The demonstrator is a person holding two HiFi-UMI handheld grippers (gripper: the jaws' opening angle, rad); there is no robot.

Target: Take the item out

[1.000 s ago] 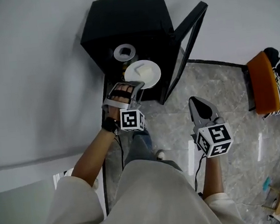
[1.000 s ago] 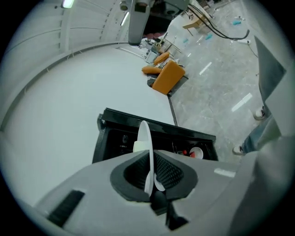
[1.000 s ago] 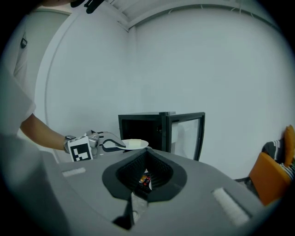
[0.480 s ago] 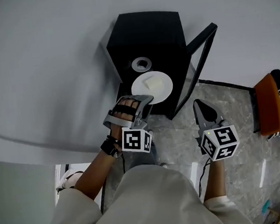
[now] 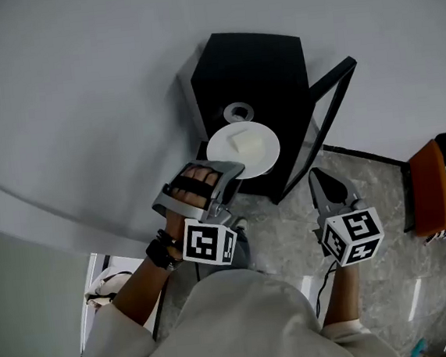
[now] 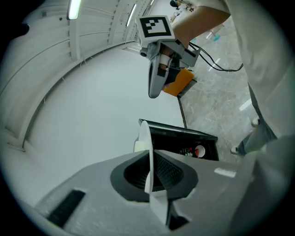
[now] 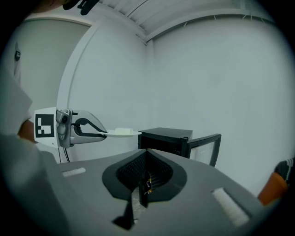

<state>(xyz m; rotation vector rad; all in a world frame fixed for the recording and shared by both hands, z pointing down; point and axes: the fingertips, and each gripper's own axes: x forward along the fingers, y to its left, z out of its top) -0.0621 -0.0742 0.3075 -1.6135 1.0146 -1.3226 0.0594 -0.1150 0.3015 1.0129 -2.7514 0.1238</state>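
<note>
My left gripper is shut on the rim of a white plate that carries a pale block. It holds the plate level in the air, in front of the black oven, whose glass door hangs open. In the left gripper view the plate stands edge-on between the jaws, with the block on its left face. My right gripper hovers to the right, near the door's edge, shut and empty. The right gripper view shows the left gripper, the plate and the oven beyond the shut jaws.
A grey ring shows on the oven behind the plate. The oven stands on a marbled floor against a white wall. An orange seat with striped cloth stands at the right. A black cable runs down at the left.
The left gripper has risen with the plate and drawn it back from the oven's opening. The right gripper has risen a little beside the door.
</note>
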